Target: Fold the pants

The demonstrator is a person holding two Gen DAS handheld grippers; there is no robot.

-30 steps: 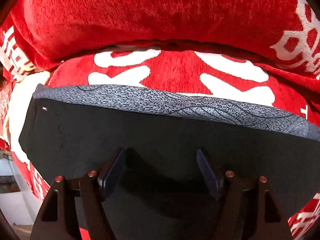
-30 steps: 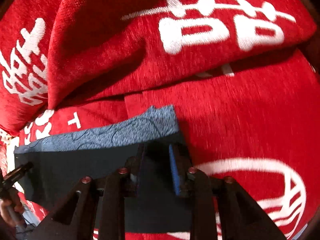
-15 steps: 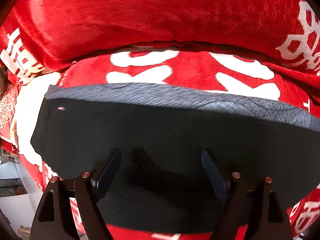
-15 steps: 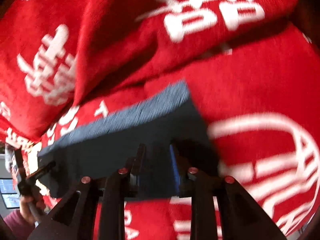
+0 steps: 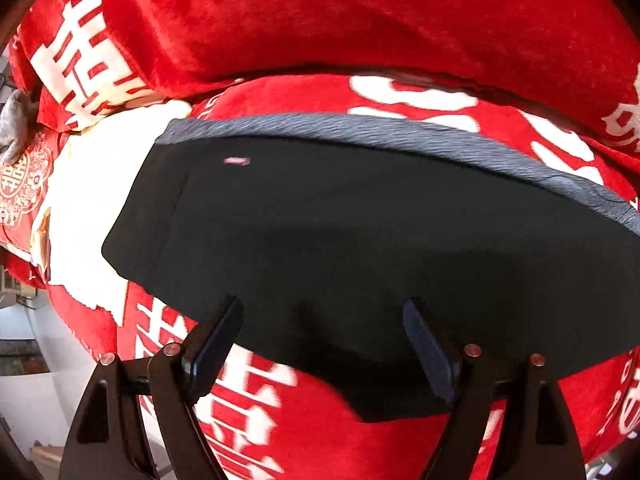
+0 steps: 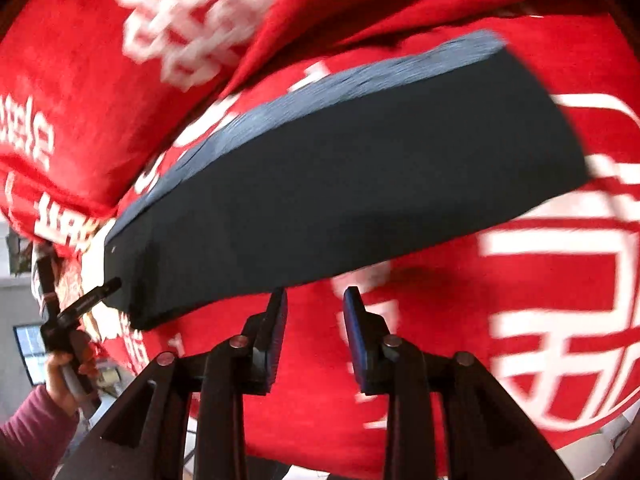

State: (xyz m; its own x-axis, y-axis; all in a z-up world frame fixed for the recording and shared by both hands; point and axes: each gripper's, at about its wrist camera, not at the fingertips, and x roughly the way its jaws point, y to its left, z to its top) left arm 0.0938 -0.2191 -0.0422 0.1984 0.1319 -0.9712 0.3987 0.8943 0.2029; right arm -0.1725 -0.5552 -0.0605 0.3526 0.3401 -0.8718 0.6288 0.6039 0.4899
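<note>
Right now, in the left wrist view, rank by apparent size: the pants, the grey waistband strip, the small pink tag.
1. Pants, largest.
2. Grey waistband strip.
3. Pink tag, tiny.
The fisheye view distorts true sizes.

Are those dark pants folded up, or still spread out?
Folded: the pants lie as one compact block on the red blanket, gray waistband along the far edge, no legs showing.
</note>
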